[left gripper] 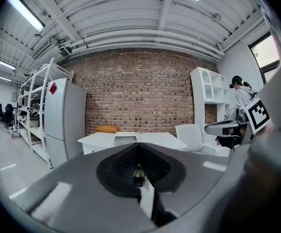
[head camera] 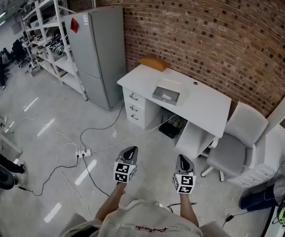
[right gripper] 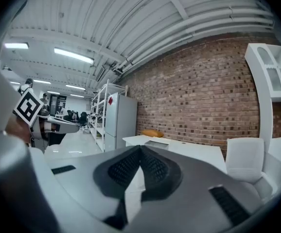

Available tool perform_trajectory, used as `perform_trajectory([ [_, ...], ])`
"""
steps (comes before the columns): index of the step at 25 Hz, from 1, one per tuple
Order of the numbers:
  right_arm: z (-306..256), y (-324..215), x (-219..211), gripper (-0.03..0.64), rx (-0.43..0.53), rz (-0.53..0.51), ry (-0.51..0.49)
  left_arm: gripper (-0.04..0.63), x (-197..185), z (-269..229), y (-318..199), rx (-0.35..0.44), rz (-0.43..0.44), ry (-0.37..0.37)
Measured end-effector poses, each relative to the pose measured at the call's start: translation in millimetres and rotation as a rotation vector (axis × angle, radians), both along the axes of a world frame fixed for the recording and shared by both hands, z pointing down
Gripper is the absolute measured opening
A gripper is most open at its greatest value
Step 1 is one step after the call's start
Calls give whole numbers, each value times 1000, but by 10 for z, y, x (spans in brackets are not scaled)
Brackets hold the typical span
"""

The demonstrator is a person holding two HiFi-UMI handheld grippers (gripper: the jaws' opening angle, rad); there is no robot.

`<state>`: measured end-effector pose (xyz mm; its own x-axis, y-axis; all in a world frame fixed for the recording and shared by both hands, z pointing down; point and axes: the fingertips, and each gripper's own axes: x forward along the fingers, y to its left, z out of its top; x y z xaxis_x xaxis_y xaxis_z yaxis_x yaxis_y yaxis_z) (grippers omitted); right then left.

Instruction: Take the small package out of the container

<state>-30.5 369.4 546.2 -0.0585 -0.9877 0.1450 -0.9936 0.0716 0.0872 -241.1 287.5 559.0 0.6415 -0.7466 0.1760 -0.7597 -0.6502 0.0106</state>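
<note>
An open grey container [head camera: 172, 86] stands on the white desk [head camera: 201, 105] against the brick wall. A small pale package [head camera: 166, 97] lies inside it. Both grippers hang over the floor, well short of the desk. My left gripper [head camera: 128, 151] is shut with nothing in it, and its jaws meet in its own view [left gripper: 138, 145]. My right gripper [head camera: 183, 158] is also shut and empty, jaws together [right gripper: 140, 148]. In the right gripper view the container [right gripper: 157, 142] shows on the desk, far ahead.
An orange parcel [head camera: 154, 63] lies on the desk's far left corner. A grey fridge [head camera: 97, 53] and white shelving [head camera: 53, 28] stand to the left. A grey chair [head camera: 236, 142] sits right of the desk. Cables and a power strip [head camera: 83, 153] cross the floor ahead.
</note>
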Motion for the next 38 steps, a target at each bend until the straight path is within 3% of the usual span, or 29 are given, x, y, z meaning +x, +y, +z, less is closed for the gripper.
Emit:
perform_trajectory([
  [24,171,296,592,11,-15,-46,-12,9,633,66,280,5,-33,-3],
  [38,246,-152,811,11,-29,-66,-6,9,821,167,-115,-3,-48,-11],
])
